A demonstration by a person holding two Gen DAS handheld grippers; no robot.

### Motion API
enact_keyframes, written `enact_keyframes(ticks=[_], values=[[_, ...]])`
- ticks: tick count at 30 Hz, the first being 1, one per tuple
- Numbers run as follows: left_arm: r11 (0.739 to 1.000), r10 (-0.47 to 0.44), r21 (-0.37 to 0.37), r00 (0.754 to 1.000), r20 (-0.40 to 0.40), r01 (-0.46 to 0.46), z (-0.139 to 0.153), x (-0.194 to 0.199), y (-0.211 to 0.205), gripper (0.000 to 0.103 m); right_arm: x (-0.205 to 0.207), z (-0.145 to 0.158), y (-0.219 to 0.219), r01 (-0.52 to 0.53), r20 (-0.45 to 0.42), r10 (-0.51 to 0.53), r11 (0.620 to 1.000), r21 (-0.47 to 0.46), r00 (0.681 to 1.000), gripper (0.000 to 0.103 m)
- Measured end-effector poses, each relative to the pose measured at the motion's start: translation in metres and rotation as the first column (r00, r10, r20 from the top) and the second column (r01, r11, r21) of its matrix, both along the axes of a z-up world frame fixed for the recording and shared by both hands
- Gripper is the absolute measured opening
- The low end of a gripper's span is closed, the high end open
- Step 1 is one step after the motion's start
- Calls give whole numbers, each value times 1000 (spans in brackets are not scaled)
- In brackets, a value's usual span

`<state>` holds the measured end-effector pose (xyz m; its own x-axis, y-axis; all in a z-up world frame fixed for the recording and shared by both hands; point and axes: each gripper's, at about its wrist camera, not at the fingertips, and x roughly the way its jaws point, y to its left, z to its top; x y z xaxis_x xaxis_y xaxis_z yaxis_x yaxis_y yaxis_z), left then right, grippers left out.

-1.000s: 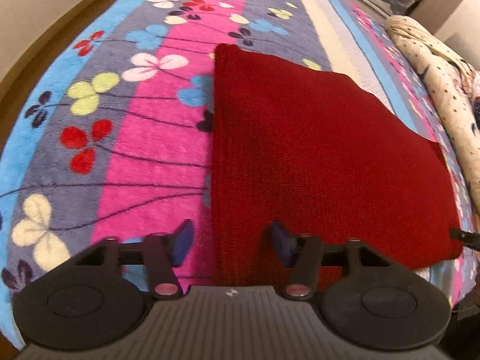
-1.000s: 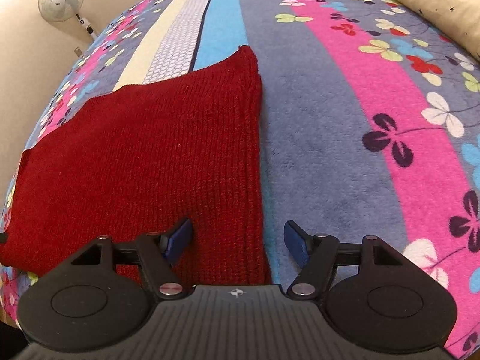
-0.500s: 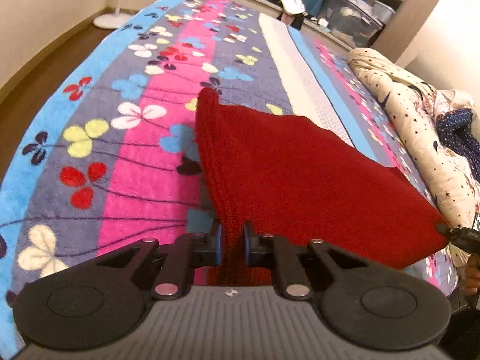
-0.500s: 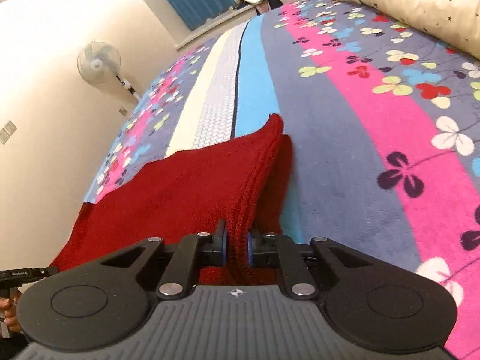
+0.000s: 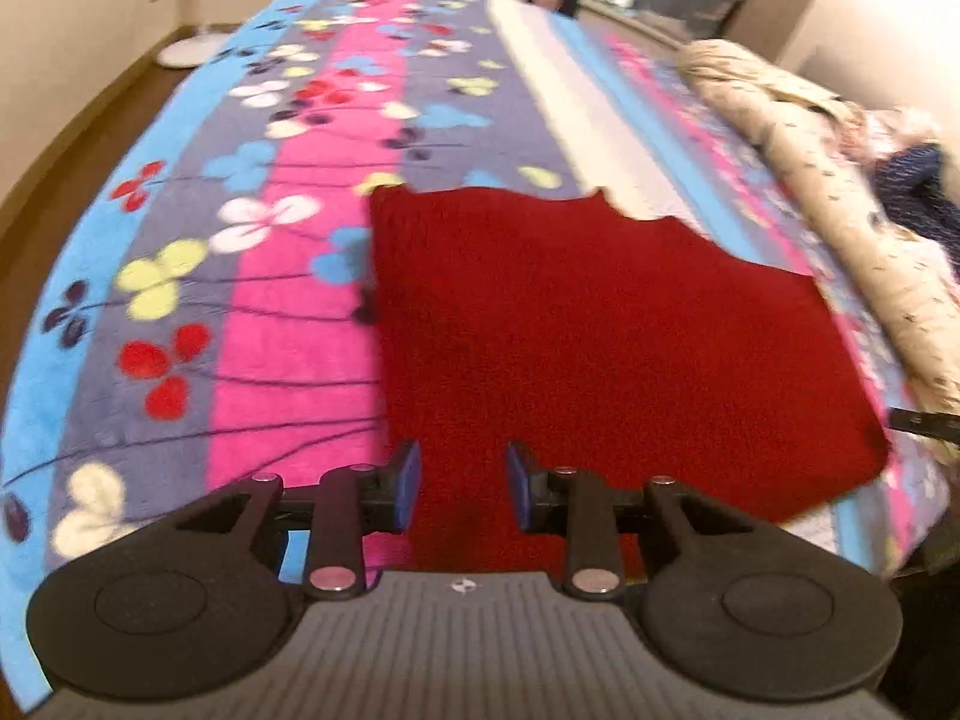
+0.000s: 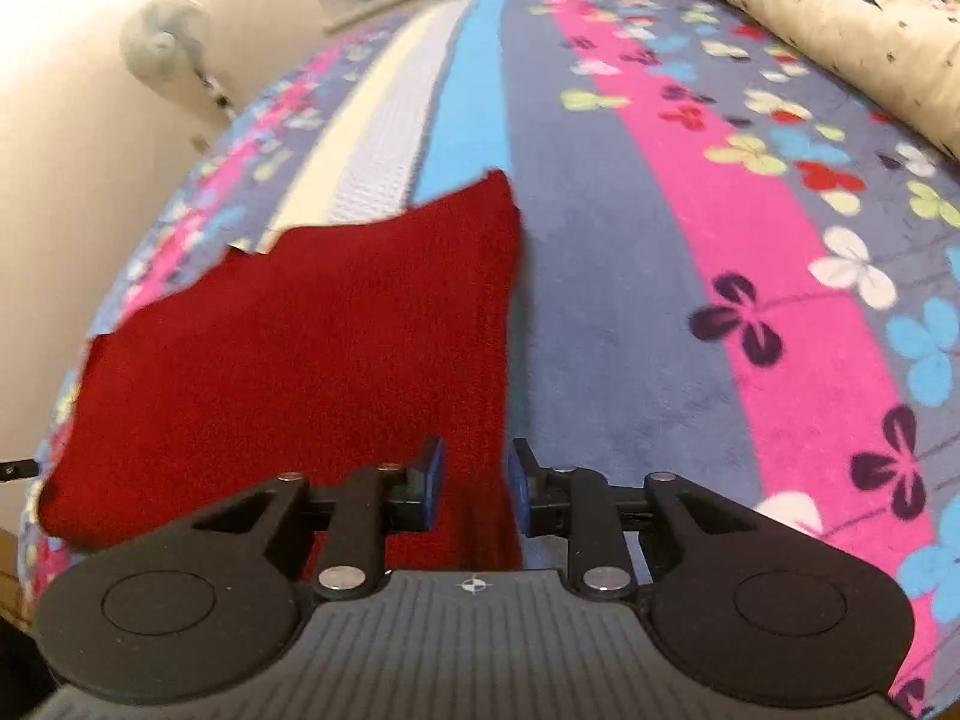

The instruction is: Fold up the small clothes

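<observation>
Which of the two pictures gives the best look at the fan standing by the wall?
The right wrist view: the fan shows its round head and part of its stem against the cream wall, though blurred. The left wrist view shows only what looks like a white round base on the floor beside the bed, top left.

A dark red knitted garment [image 5: 600,330] lies folded and flat on the flowered striped bed cover [image 5: 288,348], its far edge stepped and uneven, near the bed's front edge.
</observation>
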<state>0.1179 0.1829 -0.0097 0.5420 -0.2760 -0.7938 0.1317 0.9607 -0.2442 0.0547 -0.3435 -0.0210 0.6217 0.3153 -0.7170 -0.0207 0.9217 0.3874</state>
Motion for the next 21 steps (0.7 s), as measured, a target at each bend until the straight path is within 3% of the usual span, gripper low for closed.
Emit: enact_keyframes(ticks=[3,5,7,14,16,18,19,21], values=[[995,-84,47,996,-20,85,-7,-1,-15,36,2,-9,15,-89,-30,87,995,-42,996,28],[984,-106,130,985,-135,124,-29,5,-25,37,7,-23,26,-126,-105,112,983,-134,988,29],[968,-126,200,983,-137,152,-33,4,-35,37,12,-36,27,-131,-175,101,977,-167,979,38],[992,-13,124,1000,17,11,-6,8,-23,43,3,-12,16,-63,-39,60,992,-105,997,38],[991,9,132,1000,2,-10,-7,11,-23,43,9,-25,14,-62,-100,48,987,-148,994,38],[981,20,191,997,-78,-5,-19,18,-25,43,13,-39,17,-85,-174,53,979,-186,983,42],[970,24,243,991,-135,9,-29,21,-28,46,15,-35,20,-83,-167,52,979,-187,985,43],[964,22,267,994,-105,7,-24,21,-32,49,14,-28,21,-80,-123,58,980,-185,991,42]])
